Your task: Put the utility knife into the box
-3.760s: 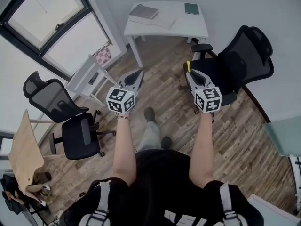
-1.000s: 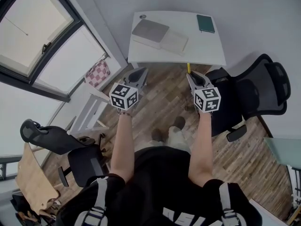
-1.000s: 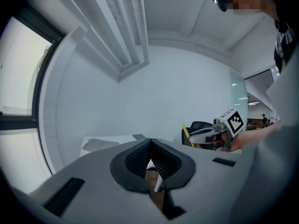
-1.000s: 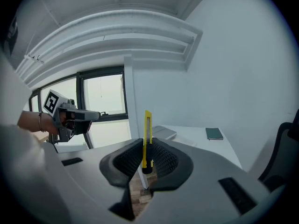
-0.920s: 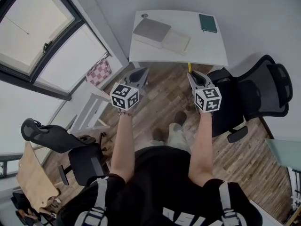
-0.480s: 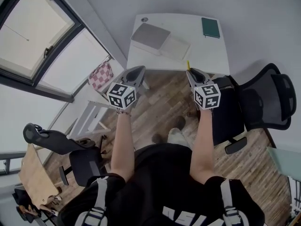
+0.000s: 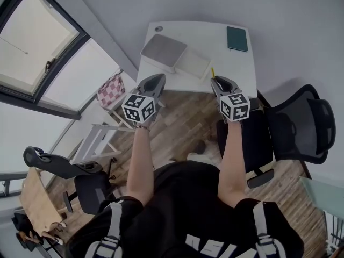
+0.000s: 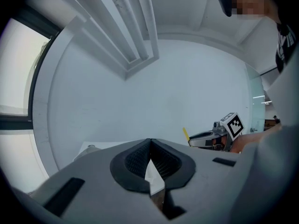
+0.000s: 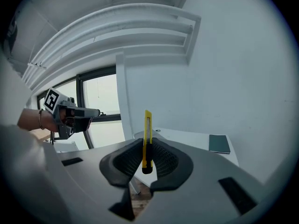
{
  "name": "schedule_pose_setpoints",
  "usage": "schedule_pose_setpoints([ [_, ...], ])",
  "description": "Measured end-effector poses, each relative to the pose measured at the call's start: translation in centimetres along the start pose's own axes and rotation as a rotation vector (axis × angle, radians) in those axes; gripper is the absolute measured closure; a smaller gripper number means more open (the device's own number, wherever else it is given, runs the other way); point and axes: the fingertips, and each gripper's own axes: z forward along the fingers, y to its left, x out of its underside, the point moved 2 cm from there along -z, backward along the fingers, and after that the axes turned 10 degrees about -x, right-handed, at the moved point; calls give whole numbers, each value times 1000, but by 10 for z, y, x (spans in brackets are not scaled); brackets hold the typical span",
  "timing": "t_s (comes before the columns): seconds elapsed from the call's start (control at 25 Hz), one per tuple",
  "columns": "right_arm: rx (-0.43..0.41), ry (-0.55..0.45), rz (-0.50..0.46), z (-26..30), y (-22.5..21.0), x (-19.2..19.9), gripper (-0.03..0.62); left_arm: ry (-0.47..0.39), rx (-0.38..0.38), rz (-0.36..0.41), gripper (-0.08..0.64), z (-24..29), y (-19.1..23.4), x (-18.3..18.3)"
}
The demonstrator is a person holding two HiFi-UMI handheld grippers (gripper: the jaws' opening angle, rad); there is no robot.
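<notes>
A yellow utility knife (image 9: 147, 139) stands upright between the pads of my right gripper (image 9: 146, 154), which is shut on it. In the head view its tip (image 7: 213, 73) pokes out past my right gripper (image 7: 219, 83), at the front edge of the white table (image 7: 242, 69). On the table lies a grey box (image 7: 164, 50) with a pale flat half (image 7: 191, 64) beside it. My left gripper (image 7: 152, 83) hovers at the table's front left edge. It is shut with nothing in it (image 8: 150, 146).
A dark green notebook (image 7: 237, 38) lies at the table's far right, and a small round thing (image 7: 158, 29) at its far left corner. A black office chair (image 7: 301, 128) stands to the right. A checkered cushion (image 7: 110, 87) and another chair (image 7: 80, 171) are to the left, by the window.
The person has walked up to the white table, so both grippers now reach its front edge. The knife has stayed in the right gripper throughout.
</notes>
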Motion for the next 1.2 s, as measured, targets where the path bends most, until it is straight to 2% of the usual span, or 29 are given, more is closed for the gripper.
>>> schedule_pose_setpoints([
  [0.24, -10, 9, -2, -3, -28, 2, 518, 9, -10, 1, 535, 21, -8, 4],
  [0.56, -16, -2, -8, -5, -46, -4, 518, -6, -43, -7, 535, 37, -10, -3],
  [0.96, -21, 49, 1, 24, -54, 2, 518, 0, -60, -83, 535, 66, 14, 4],
  [1.2, -2, 82, 12, 48, -76, 1, 518, 6, -40, -87, 535, 101, 27, 0],
])
